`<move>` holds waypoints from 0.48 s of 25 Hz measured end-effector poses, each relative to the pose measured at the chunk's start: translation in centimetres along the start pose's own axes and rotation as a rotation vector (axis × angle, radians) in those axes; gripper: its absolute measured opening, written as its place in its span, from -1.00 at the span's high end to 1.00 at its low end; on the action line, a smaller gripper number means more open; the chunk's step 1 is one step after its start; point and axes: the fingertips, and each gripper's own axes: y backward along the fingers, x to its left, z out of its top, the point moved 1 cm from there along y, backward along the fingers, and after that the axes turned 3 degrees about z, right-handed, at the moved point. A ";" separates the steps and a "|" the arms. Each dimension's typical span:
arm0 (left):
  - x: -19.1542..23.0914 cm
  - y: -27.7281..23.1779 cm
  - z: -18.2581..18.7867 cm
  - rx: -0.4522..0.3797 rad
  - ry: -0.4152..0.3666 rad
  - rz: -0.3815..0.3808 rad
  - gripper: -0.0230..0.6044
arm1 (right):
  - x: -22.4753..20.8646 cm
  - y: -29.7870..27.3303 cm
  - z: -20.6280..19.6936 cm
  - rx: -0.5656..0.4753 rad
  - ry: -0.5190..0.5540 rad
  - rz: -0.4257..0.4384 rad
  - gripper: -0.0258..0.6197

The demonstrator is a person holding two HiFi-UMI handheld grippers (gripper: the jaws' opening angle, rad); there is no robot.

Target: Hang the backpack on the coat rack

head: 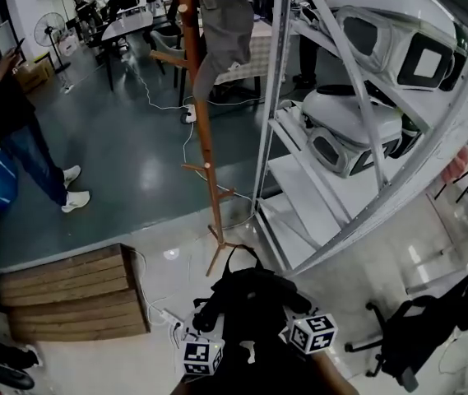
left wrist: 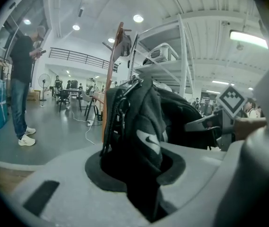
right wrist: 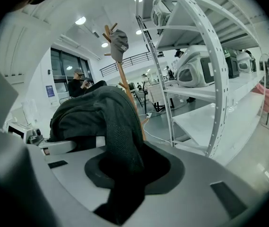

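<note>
The black backpack (head: 250, 303) hangs low in front of me, held between both grippers. My left gripper (head: 210, 318) is shut on a black strap with a white logo (left wrist: 146, 136). A black mesh strap (right wrist: 117, 126) is clamped in my right gripper (head: 297, 304). In each gripper view the strap runs down through the closed jaws, left gripper (left wrist: 141, 176) and right gripper (right wrist: 122, 174). The wooden coat rack (head: 203, 130) stands just beyond the backpack, with a grey cap (head: 221, 31) on an upper peg. It also shows as the coat rack (left wrist: 111, 74) and the coat rack (right wrist: 121, 74).
White metal shelving (head: 299, 179) with white shells stands right of the rack. A wooden pallet (head: 69, 295) lies at the left. A person (head: 11, 113) stands at the far left. A black chair (head: 423, 336) is at the lower right. Cables and a power strip (head: 172, 323) lie on the floor.
</note>
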 end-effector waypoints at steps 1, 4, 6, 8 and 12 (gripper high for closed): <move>0.5 -0.6 0.0 0.003 0.007 0.007 0.57 | -0.2 -0.9 0.3 0.005 0.002 0.006 0.61; 1.5 -2.8 0.2 0.012 0.024 0.028 0.57 | -1.3 -3.4 1.3 0.018 0.010 0.028 0.61; 1.7 -4.2 0.2 0.021 0.035 0.048 0.57 | -2.4 -4.9 1.8 0.032 0.016 0.048 0.61; 1.9 -5.8 0.2 0.026 0.044 0.069 0.57 | -3.6 -6.5 2.2 0.046 0.025 0.067 0.61; 2.1 -9.0 0.2 0.016 0.065 0.109 0.57 | -5.9 -9.1 3.2 0.070 0.053 0.099 0.61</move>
